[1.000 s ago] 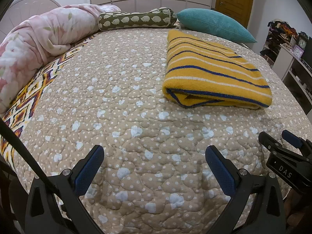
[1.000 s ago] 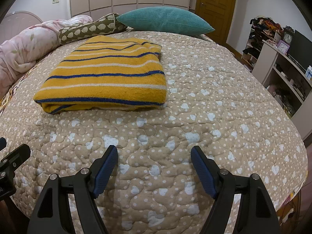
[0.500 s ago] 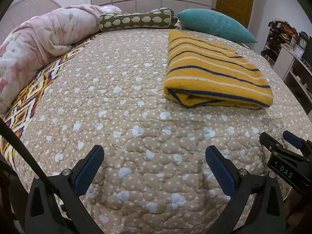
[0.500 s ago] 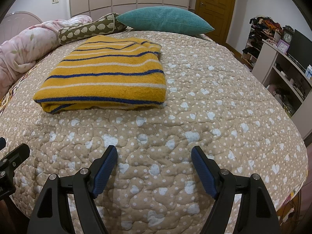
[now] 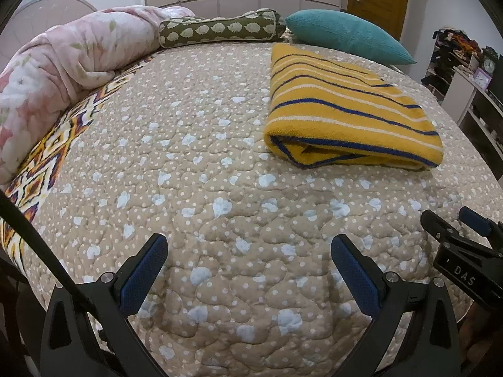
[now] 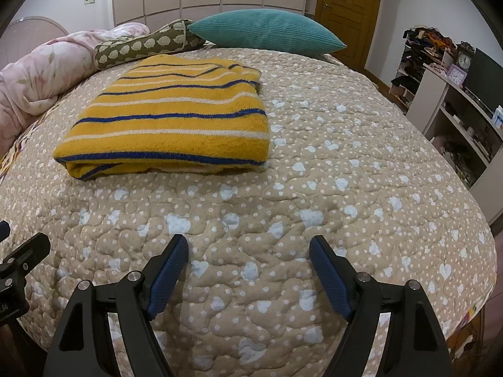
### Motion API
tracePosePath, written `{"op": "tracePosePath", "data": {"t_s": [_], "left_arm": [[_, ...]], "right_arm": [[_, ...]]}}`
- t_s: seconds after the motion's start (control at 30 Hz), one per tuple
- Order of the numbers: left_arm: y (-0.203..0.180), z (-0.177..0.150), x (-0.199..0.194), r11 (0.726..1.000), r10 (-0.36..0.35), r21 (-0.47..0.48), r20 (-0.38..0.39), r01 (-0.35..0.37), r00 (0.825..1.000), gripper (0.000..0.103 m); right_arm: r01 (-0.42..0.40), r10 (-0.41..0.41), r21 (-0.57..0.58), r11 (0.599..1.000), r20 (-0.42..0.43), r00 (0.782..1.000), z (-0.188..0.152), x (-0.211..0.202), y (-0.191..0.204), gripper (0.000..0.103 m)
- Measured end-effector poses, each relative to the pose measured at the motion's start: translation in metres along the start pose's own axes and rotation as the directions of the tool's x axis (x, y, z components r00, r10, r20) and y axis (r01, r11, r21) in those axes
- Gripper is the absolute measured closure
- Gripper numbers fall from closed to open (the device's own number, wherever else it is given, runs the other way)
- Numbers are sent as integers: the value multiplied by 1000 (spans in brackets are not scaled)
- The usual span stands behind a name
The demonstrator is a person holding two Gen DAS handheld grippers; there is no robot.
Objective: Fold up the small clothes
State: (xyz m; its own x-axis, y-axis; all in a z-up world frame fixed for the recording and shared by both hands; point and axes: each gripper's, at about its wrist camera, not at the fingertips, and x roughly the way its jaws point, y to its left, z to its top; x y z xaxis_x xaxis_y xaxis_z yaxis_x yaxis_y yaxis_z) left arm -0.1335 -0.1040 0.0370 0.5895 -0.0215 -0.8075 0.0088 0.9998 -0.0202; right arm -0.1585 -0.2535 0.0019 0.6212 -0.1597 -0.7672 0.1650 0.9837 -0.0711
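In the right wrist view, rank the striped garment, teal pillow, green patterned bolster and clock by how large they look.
1. Striped garment, folded and nearest the camera, which flatters its size.
2. Teal pillow.
3. Green patterned bolster, partly hidden behind the garment, so unsure against the pillow.
4. Clock, far off.
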Motion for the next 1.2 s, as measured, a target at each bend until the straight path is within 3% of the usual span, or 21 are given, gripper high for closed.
{"op": "tracePosePath", "data": {"t_s": [1.2], "left_arm": [[3, -4, 9, 1000, 10, -4, -23, -10, 1000, 0]], "right_arm": [[0, 0, -12, 1000, -5, 1000, -2, -4, 4, 18]]}}
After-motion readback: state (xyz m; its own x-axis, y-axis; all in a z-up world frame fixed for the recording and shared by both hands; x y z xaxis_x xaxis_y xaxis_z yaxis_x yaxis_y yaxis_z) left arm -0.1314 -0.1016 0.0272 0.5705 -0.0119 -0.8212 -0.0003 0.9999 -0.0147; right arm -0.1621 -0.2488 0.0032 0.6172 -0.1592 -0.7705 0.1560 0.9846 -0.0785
